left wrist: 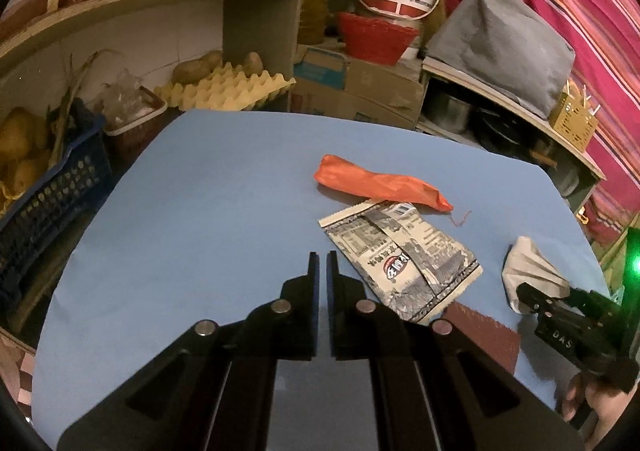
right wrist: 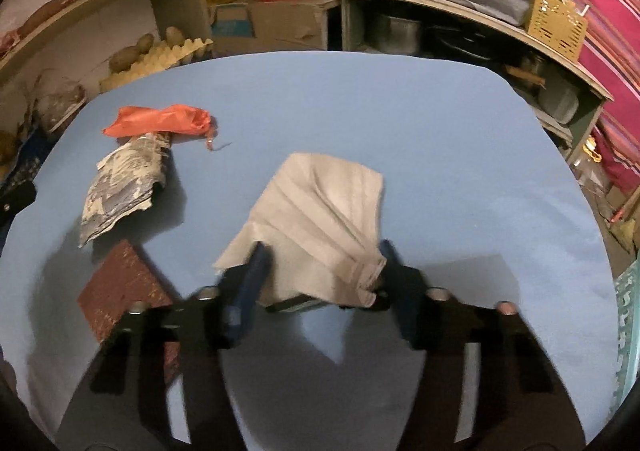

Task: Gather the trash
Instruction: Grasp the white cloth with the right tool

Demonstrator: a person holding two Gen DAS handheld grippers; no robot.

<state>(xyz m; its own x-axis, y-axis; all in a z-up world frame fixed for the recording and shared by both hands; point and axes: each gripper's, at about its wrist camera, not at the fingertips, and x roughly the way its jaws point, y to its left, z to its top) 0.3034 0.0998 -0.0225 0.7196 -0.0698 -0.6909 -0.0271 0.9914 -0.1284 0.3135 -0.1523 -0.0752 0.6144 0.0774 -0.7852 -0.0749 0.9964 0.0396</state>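
The left gripper (left wrist: 320, 263) is seen closed with nothing between its fingers, only a thin slit left, poised over the blue-covered desk (left wrist: 200, 191); the right gripper (right wrist: 324, 255) is spread wide with the crumpled off-white paper tissue (right wrist: 320, 211) lying between its fingers (right wrist: 256, 271), the tissue's near edge draped at the fingertips; whether the tissue is actually pinched cannot be told, since the jaws stand well apart around it; in the left wrist view the same tissue (left wrist: 528, 271) is seen at the right gripper's (left wrist: 524, 297) tip near the desk's right edge; the flattened black-and-white printed snack wrapper (left wrist: 400, 263) lies on the desk just right of the left gripper, its far end touching or slightly under the crumpled orange plastic bag (left wrist: 380, 183); a dark red-brown square pad (left wrist: 480, 335) is seen on the desk beside the wrapper's near corner; in the right wrist view the wrapper (right wrist: 124, 187), bag (right wrist: 160, 119) and pad (right wrist: 124, 291) are placed left of the tissue, well apart from it; a yellow egg tray (left wrist: 224, 87) and a red woven basket (left wrist: 376, 35) are seen on shelves behind the desk.
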